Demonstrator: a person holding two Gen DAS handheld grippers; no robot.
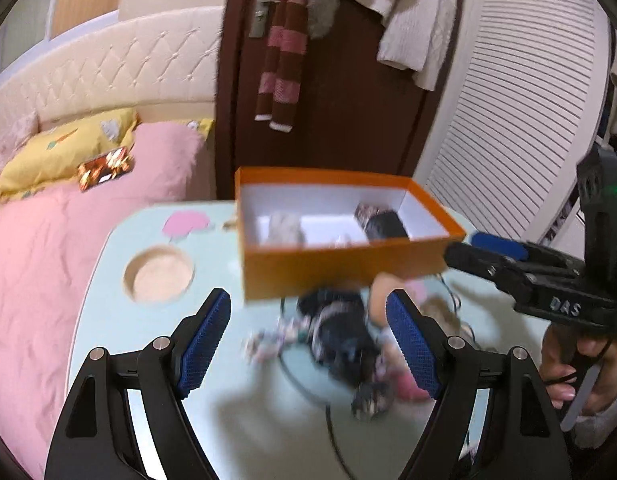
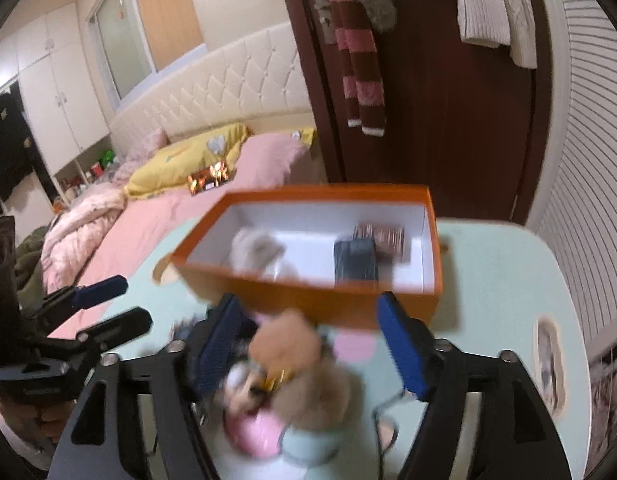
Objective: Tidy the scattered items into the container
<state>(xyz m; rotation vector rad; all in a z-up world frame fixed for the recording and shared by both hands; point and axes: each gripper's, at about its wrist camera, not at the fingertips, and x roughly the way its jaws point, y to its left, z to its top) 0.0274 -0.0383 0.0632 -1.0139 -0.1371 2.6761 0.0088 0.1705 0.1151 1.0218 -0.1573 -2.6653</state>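
Close by, the left gripper (image 1: 308, 344) hangs with its fingers spread wide over a dark patterned bundle (image 1: 340, 340) lying on the pale green table (image 1: 108, 280). The right gripper (image 2: 308, 344), fingers spread too, tilts down over a fluffy brown toy (image 2: 292, 352). Both hold nothing. The next job looks like a pick-up: each must come down and squeeze. Farther back, toward the table's far edge, the orange box (image 1: 340, 268) waits with a few things inside.

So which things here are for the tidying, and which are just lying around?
For the tidying:
- orange cardboard box
- fluffy white thing and dark folded items already inside it
- tan plush toy on the table
- dark patterned cloth bundle on the table

Just lying about:
- striped red and pink scarf hanging up
- yellow pillow on the bed
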